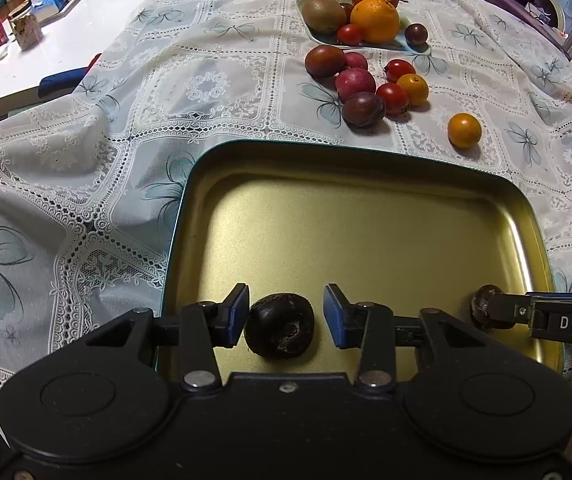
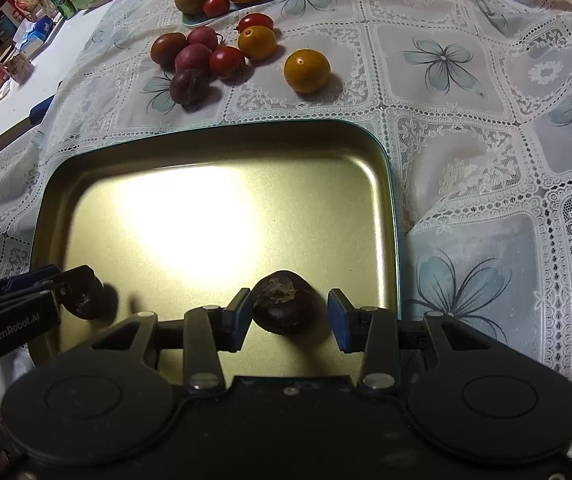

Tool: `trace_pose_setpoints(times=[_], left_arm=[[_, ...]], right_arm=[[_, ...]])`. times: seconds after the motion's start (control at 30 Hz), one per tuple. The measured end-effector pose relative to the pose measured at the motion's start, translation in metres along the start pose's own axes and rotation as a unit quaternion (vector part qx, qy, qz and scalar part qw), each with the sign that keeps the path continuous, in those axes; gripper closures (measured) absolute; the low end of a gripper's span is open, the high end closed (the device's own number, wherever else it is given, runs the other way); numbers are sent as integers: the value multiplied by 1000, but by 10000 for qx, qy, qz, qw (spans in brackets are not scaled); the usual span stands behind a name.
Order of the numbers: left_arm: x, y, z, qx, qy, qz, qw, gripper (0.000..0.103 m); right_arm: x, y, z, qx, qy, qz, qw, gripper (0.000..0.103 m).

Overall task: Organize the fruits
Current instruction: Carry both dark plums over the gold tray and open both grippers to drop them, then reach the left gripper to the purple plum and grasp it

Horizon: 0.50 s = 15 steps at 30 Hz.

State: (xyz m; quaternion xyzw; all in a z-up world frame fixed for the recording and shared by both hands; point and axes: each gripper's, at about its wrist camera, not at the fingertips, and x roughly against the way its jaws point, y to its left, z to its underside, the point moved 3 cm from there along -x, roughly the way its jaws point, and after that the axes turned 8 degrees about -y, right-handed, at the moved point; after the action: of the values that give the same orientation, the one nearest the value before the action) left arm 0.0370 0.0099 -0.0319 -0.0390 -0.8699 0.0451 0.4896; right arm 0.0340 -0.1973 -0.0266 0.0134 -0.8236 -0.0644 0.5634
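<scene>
A gold tin tray (image 1: 365, 208) lies on the lace cloth right below both grippers. On its near floor a dark round fruit (image 1: 280, 328) rests between the blue pads of my left gripper (image 1: 286, 302), which is open; a gap shows at the right pad. A second dark fruit (image 2: 284, 308) sits between the pads of my right gripper (image 2: 289, 306), also open, with its left pad close against the fruit and the right pad apart. Each view shows the other gripper's finger beside its fruit at the tray's edge.
Beyond the tray, loose tomatoes, plums (image 1: 363, 109) and small oranges (image 1: 464, 131) lie on the cloth. Further back, a pale plate (image 1: 365, 44) holds an apple, an orange and a kiwi. A white table with boxes (image 1: 26, 32) is at the far left.
</scene>
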Motion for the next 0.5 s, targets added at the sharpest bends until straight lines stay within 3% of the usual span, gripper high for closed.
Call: trace_pose_setpoints(times=[0.5], left_arm=[[1,-7,-25,-227,-169,38,9996,54]], right_arm=[[11,-7,-25,-56,-269,15,9996,60]])
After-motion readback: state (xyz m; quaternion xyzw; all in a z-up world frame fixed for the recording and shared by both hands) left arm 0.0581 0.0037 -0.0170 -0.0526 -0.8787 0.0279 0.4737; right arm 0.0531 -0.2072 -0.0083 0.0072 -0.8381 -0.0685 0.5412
